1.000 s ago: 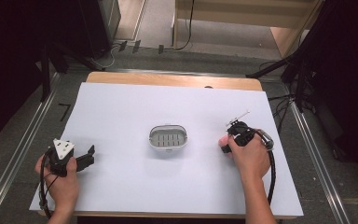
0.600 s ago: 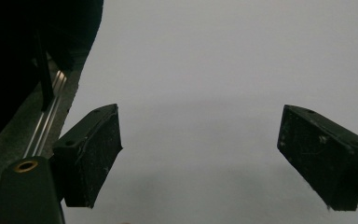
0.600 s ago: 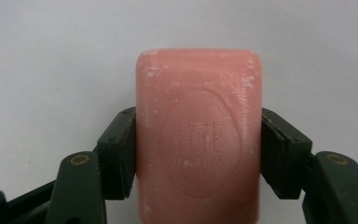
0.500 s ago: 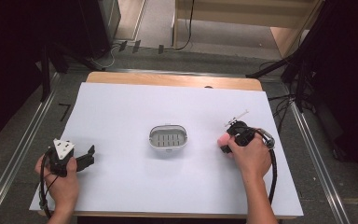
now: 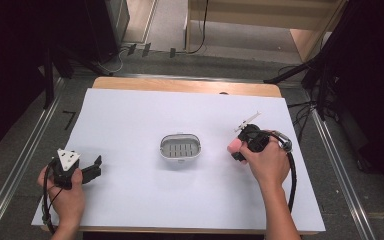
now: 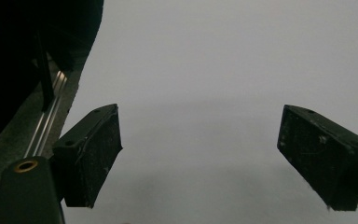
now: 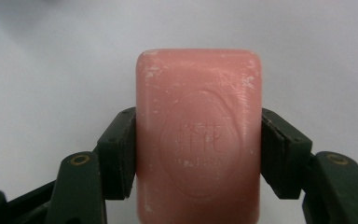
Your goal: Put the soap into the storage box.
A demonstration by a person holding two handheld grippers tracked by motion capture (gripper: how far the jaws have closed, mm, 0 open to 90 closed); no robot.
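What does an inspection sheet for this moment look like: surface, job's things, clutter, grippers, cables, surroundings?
Surface: white sheet over a wooden table.
Job's things: pink soap bar; oval white soap dish at the middle, empty.
Clutter: nothing seen.
Grippers: left gripper open over the sheet at the near left; right gripper shut on the soap bar, right of the dish.
Cables: black cable loops from the right gripper beside the forearm.
Surroundings: metal rails along both sides, grey floor, wooden furniture behind.
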